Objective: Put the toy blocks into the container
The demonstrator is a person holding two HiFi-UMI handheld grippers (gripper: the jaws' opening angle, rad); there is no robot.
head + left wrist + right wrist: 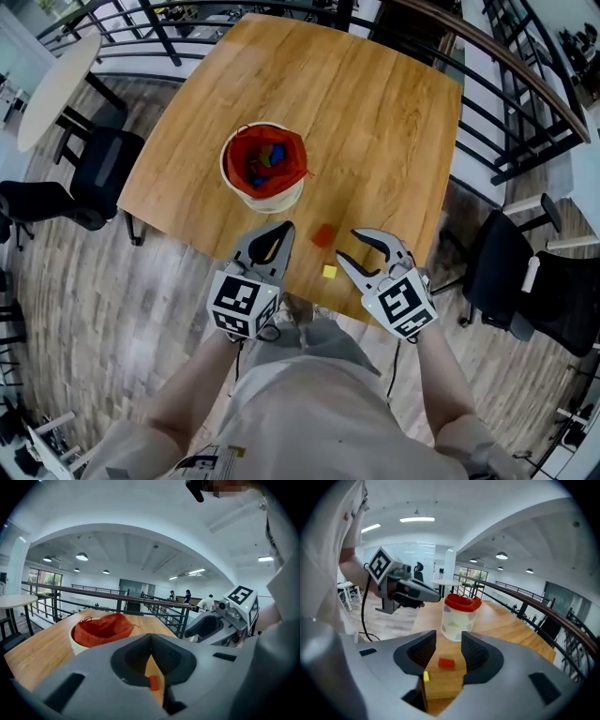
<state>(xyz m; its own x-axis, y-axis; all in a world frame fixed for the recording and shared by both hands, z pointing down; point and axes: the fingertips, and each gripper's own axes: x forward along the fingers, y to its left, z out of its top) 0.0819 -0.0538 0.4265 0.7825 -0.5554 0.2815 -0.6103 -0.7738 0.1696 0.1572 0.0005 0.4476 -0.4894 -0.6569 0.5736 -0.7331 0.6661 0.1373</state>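
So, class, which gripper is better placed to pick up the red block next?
Right. The right gripper has open jaws aimed at the red block just ahead; the left gripper has its jaws together.

1. The wooden table has a rounded-square top, and its near edge lies under both grippers.
2. A white container with a red lining stands on it, ahead of the left gripper.
3. A red block lies flat between the two grippers' tips, straight ahead of the right gripper.
4. A yellow block lies near the table's edge, just left of the right gripper.
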